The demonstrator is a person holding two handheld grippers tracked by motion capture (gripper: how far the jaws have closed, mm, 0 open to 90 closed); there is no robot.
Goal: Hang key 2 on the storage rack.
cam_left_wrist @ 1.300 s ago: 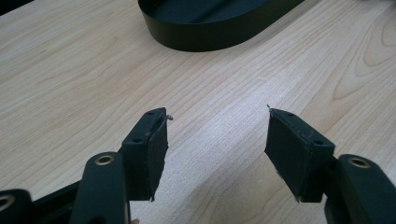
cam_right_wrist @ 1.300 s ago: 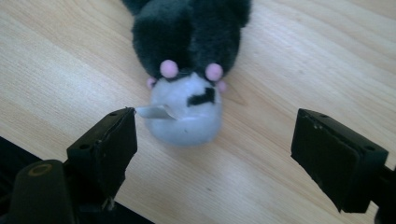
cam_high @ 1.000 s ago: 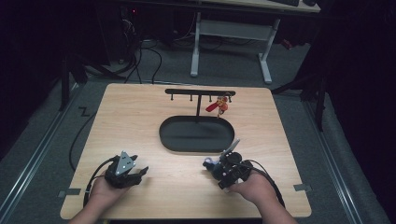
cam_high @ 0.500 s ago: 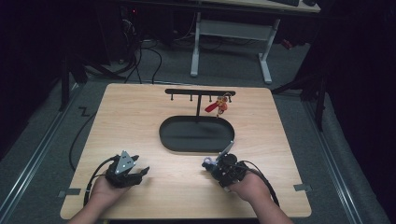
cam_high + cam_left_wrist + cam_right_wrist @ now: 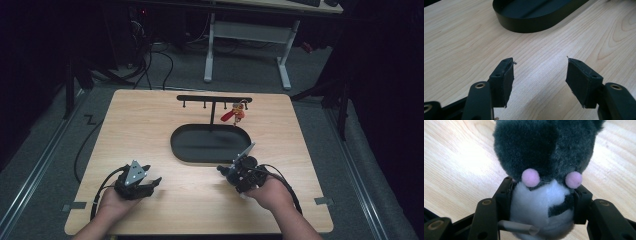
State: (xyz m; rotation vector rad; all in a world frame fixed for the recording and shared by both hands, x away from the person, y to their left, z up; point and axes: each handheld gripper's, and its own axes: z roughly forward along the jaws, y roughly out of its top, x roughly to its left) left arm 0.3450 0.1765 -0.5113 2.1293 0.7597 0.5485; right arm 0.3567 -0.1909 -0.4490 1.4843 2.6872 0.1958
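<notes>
High view: wood table [image 5: 150, 130], one black oval tray [image 5: 190, 150] at centre, one T-shaped rack [image 5: 214, 98] behind it w/ four pegs; a red-and-orange charm [image 5: 234, 115] hangs from the rack's right end, above the tray's far rim. Two grippers, both on the near half of the table. L gripper [image 5: 152, 184] sits near the front-left, well apart from the tray, bare wood all round it and toward the left edge; in the left gripper view its jaws stand wide apart w/ nothing between the pads [image 5: 505, 82], only bare wood below, and the tray wall [image 5: 534, 25] lies ahead, not touching. R gripper [image 5: 226, 172] lies just off the tray's near-right rim, close to it; whether it touches the rim cannot be told. In the right gripper view the R gripper [image 5: 541, 200] is clamped on one plush toy [image 5: 544, 170]: dark grey fur above, white belly, two pink pom-poms, jaws pressing each side of the white part, bare wood behind. A short grey tube [image 5: 517, 227] pokes out below the toy. Open wood remains between the two grippers and along the front edge.
</notes>
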